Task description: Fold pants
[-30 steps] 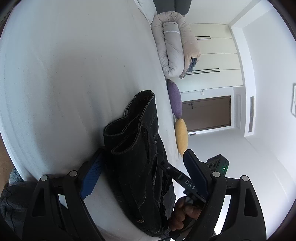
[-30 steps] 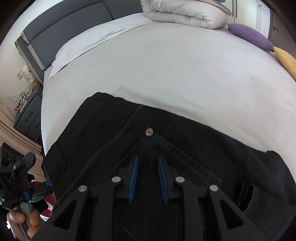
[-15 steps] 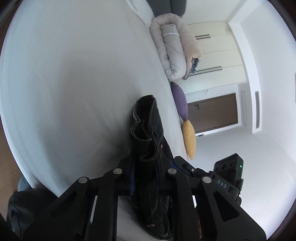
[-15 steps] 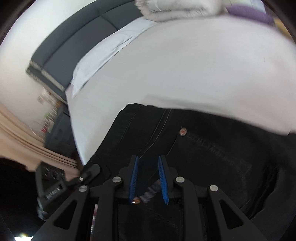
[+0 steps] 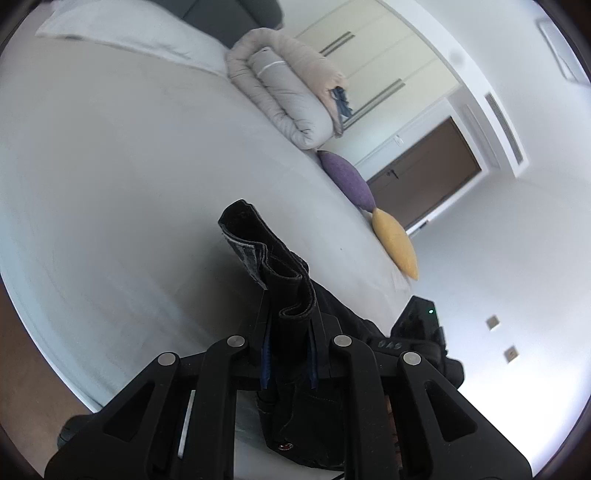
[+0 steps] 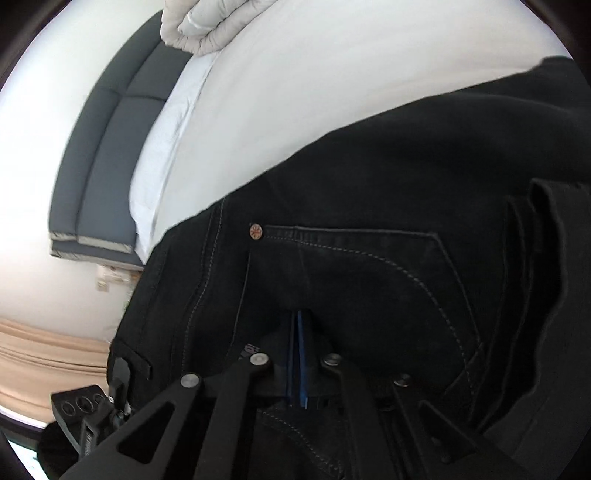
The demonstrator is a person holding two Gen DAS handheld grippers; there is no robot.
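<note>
Along the far right edge of the bed (image 5: 147,166) I see a rolled beige duvet (image 5: 288,96), then a purple cushion (image 5: 345,179) and a yellow cushion (image 5: 395,243) lined up toward the near corner; a white pillow (image 5: 129,33) lies at the head end against the dark grey headboard (image 6: 110,147). Beyond the cushions stand a brown door (image 5: 424,177) and white wardrobe fronts (image 5: 380,48).

None of that crowds my work. The black pants (image 5: 284,295) hang bunched at the near edge of the mattress, and the wide stretch of white sheet to the left and far side lies bare, so there is open room there. On the right the mattress edge runs close past the cushions, with floor beyond it.

My left gripper (image 5: 288,354) has just been closing and now pinches a thick stack of folded denim layers, which stand up between its blue pads. My right gripper (image 6: 301,365) has its pads drawn nearly together, clamped on a thin edge of the same pants just below the pocket rivet (image 6: 255,231). From the right wrist view the dark cloth fills most of the near field and hides what lies under it.
</note>
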